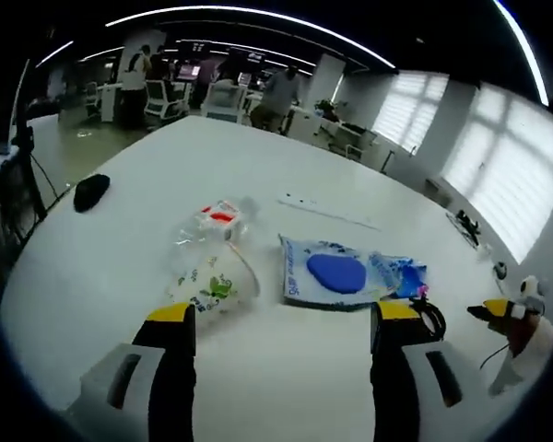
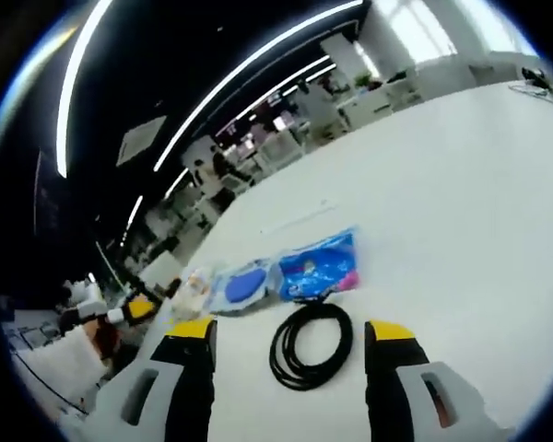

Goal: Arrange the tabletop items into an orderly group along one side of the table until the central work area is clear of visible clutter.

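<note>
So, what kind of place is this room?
Probably an open-plan office. Beyond the big white table stand desks with office chairs and people at screens, under long ceiling strip lights and beside large windows.

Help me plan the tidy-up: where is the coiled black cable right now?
In the right gripper view, the coiled black cable lies flat on the white table between that gripper's open jaws, just in front of the blue packets.
</note>
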### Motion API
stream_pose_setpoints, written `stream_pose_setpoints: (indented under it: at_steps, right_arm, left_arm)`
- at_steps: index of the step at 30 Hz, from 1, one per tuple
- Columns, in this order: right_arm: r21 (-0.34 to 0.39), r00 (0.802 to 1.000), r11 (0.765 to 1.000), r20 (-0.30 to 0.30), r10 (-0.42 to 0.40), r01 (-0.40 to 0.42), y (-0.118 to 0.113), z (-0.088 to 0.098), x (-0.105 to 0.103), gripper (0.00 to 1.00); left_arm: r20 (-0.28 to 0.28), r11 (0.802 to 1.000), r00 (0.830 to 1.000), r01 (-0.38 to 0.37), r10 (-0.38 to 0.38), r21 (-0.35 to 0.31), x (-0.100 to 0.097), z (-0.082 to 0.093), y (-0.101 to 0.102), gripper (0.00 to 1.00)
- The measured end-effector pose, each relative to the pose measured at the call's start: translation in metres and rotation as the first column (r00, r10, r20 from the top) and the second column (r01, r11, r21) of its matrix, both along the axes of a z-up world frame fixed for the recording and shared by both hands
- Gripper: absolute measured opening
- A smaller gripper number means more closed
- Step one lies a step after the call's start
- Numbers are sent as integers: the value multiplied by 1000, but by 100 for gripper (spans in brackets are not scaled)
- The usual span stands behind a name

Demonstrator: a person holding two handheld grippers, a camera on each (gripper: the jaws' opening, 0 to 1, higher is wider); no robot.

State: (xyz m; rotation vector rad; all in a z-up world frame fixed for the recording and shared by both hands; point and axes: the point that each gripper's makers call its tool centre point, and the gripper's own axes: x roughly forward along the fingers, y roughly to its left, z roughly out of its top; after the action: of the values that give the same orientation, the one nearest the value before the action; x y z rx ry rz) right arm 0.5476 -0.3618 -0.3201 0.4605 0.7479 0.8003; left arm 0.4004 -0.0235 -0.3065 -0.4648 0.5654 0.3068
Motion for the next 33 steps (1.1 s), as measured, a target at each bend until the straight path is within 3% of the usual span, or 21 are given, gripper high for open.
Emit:
stream_pose_setpoints:
  at_steps: [4, 7, 12, 18, 25, 33]
  right_arm:
    - [2, 1000, 1000, -3, 0, 0, -7, -1, -3, 67]
    - [21, 999, 1000, -32, -14, 14, -11, -3, -5, 68]
    - [27, 999, 999, -44, -29, 30, -14, -3, -4, 70]
    - [37, 998, 998, -39, -49, 51, -23, 0, -2, 72]
    - [47, 994, 994, -56, -92, 95, -35, 0, 3, 72]
    - [65, 992, 995, -100, -75, 81, -27, -6, -6, 71]
  left_arm:
    - [36, 994, 995, -97, 98, -41, -17, 3, 19, 78]
    - [68, 978, 977, -195, 200, -72, -36, 0, 38, 78]
    - [37, 979, 979, -198, 200, -56, -57, -10, 49, 78]
    - [62, 967, 966, -248, 251, -56, -72, -1, 49, 79]
    - [46, 972, 972, -227, 230, -65, -72, -10, 41, 79]
    - [37, 980, 980, -194, 196, -55, -63, -13, 36, 79]
